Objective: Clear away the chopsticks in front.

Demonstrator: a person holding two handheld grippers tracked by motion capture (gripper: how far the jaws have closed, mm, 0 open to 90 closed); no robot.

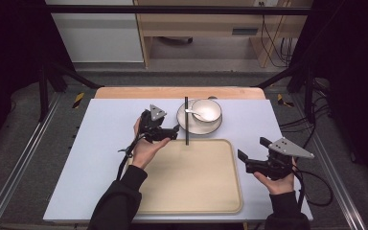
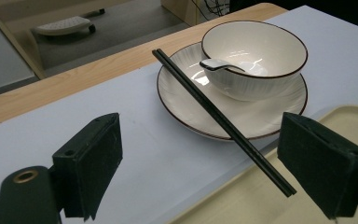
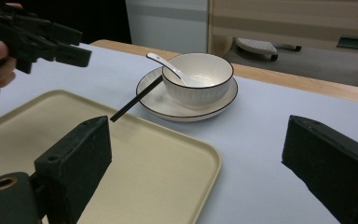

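A white bowl (image 1: 207,111) with a dark rim stands on a matching plate (image 1: 199,130) at the table's far middle. A white spoon (image 1: 194,112) rests in the bowl. Black chopsticks (image 1: 187,122) lie from the plate's left rim down onto the far edge of a beige tray (image 1: 191,182). My left gripper (image 1: 170,130) is open just left of the chopsticks, with nothing between its jaws. In the left gripper view the chopsticks (image 2: 214,112), plate (image 2: 182,105) and bowl (image 2: 256,60) lie just ahead. My right gripper (image 1: 254,147) is open and empty beside the tray's right edge.
The tray (image 3: 144,158) is bare and takes up the near middle of the pale table. A wooden strip (image 1: 177,92) runs along the table's far edge. Black frame posts stand at both sides, and cables trail on the floor at the right.
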